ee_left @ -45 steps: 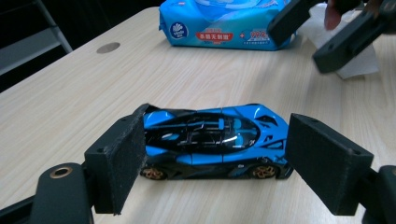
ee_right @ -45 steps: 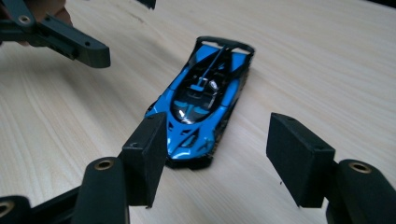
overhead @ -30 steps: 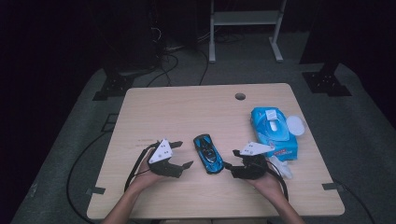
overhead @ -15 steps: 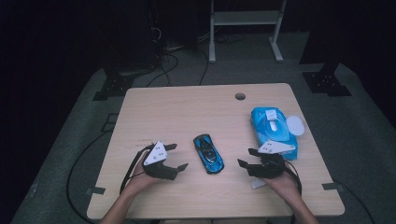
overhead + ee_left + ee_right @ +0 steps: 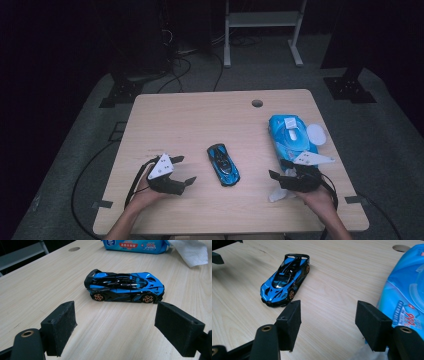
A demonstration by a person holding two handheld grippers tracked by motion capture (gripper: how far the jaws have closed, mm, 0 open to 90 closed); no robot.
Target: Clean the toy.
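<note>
**Left gripper view: car broadside ahead of spread jaws**

Left gripper view gives us the clearest read. Our left gripper has its jaws wide apart with nothing between them, and the car sits on the tabletop just ahead of that gap, side-on, its long axis running across the jaw line. The car spans nearly the whole gap, so a straight advance would put both ends close to the pads; we judge that gripping across the narrow body would need a wrist turn.

Our right gripper also holds its jaws apart and empty. From there the car lies ahead and off to the left of the gap, nose toward us, its length running away at a slant.

From the high view, the car lies between the left gripper and the right gripper, its length pointing roughly away from us. The left looks a little nearer, so we judge it the likelier hand to reach.

The wipes pack sits right of the car, touching nothing we need. A white tissue lies partly hidden under the right gripper. Whether the car's wheels roll freely we cannot tell.
</note>
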